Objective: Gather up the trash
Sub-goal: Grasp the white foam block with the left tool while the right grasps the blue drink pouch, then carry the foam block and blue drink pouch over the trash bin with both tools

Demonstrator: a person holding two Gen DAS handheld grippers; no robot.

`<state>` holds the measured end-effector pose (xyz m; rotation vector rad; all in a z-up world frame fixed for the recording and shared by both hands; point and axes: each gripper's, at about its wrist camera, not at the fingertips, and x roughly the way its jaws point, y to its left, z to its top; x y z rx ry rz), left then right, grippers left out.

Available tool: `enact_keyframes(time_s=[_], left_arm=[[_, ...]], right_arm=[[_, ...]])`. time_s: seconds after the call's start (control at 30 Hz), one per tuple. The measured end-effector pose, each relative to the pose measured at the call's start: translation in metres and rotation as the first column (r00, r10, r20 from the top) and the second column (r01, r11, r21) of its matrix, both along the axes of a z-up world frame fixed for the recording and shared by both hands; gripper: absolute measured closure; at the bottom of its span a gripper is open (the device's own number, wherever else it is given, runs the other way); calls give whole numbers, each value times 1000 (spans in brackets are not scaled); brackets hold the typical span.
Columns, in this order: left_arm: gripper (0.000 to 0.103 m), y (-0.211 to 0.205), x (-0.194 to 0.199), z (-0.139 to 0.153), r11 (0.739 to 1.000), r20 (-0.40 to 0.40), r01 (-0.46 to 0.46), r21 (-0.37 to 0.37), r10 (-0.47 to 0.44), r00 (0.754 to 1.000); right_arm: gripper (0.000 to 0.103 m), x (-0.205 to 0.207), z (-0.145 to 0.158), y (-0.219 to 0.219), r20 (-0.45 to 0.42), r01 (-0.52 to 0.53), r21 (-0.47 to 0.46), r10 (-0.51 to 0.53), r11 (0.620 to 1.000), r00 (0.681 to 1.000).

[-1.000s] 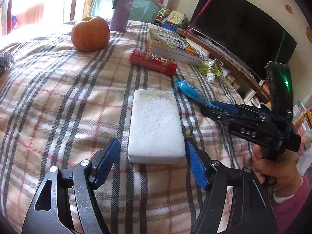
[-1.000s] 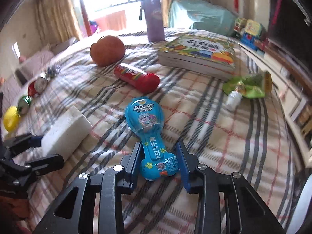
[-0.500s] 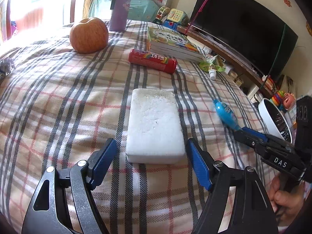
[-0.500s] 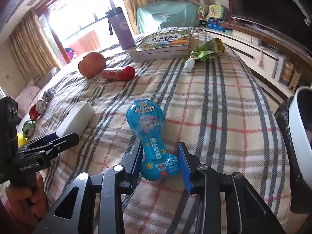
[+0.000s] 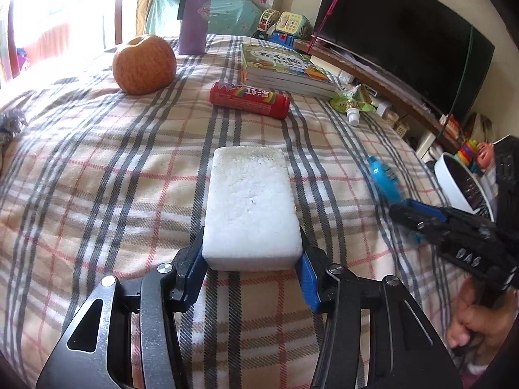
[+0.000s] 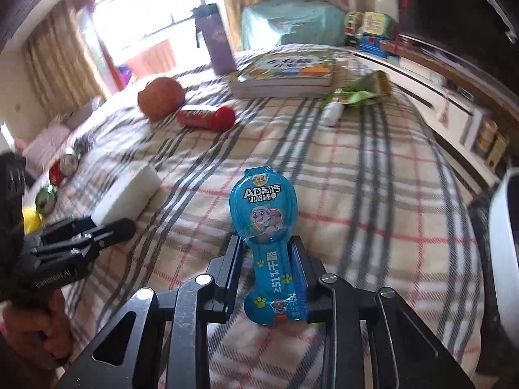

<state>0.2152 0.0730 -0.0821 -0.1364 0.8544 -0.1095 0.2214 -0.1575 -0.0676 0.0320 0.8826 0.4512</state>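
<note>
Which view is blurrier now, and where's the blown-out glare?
Right wrist: motion-smeared, red cylindrical snack tube and stacked picture books soft; window blown out top left. Left wrist: sharp on the white foam block, window glare upper left, heavy fisheye bending at the edges.

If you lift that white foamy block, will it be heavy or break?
The white foam block looks grainy like polystyrene, so it is probably very light for its size. The left claw pinches only its near end, and hard squeezing might dent or crumble it. Its flat sides mean it likely won't roll.
</note>
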Motion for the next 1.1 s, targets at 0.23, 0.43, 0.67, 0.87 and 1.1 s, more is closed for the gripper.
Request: enact_keyframes(time_s=[0.23,0.43,0.67,0.87,1.1], left_arm=[[56,-26,-16,9,999,17,48,0,-48,999],[55,-66,-26,22,991,47,136,3,-136,990],[55,-101,-33,26,977,56,214,20,-215,975],[55,-112,-35,25,973,45,229,24,-230,972],[55,-119,-34,27,968,39,250,8,-250,967]], right_arm=[[75,-27,20,-43,34,82,69,-85,994,996],[81,-48,30,-63,58,122,101,-129,987,990],[82,-64,23,-74,48,148,106,-154,983,987],[83,-71,20,-78,38,146,110,-151,983,988],[83,-77,26,-90,53,159,120,-166,980,985]])
